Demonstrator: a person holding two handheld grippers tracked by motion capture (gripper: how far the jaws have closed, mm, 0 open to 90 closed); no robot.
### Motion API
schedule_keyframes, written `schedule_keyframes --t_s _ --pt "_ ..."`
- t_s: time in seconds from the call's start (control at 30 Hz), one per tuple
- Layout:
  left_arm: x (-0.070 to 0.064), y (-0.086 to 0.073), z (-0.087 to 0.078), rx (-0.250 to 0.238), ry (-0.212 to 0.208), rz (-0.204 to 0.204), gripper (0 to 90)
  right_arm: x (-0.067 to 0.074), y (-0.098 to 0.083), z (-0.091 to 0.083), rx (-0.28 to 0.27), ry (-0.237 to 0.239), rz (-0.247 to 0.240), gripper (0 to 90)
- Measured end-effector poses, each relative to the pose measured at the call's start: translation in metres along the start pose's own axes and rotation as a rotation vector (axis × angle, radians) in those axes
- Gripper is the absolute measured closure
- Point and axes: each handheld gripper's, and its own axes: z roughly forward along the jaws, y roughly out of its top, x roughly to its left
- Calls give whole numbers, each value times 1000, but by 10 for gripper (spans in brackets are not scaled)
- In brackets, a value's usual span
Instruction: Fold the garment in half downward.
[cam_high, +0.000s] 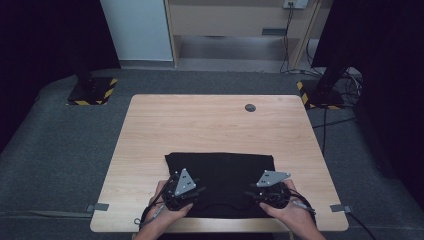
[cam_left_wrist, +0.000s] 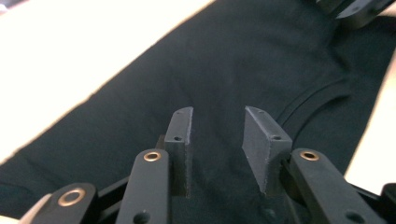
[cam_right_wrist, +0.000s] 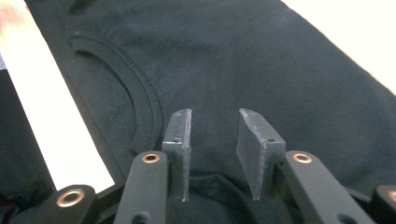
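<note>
High view: black T-shirt lies folded flat on the near half of the wooden table, its collar toward the person. Left gripper sits over the shirt's near-left corner, right gripper over the near-right part, each in a hand. Left gripper view: jaws stand partly apart, nothing between the pads, dark cloth beneath. Right gripper view: jaws likewise parted with an empty gap, the neckline seam just to their left.
</note>
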Motion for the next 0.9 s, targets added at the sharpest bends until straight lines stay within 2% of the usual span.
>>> schedule_keyframes --t_s 0.17,0.3,0.63,0.73,0.8,0.9 --pt "5 -12 13 28 3 -42 607 8 -8 23 33 12 2 613" --pt "3 -18 14 42 3 -41 597 15 -17 35 60 5 -7 585" --pt "-3 -29 21 89 6 -34 558 14 -24 35 36 12 10 535" --pt "-7 -32 22 88 -1 -44 544 11 -27 34 34 22 20 505" --pt "-10 -32 21 89 2 -34 540 9 -29 33 39 22 9 487" --pt "-11 -33 21 83 9 -46 509 8 -31 32 37 25 10 469"
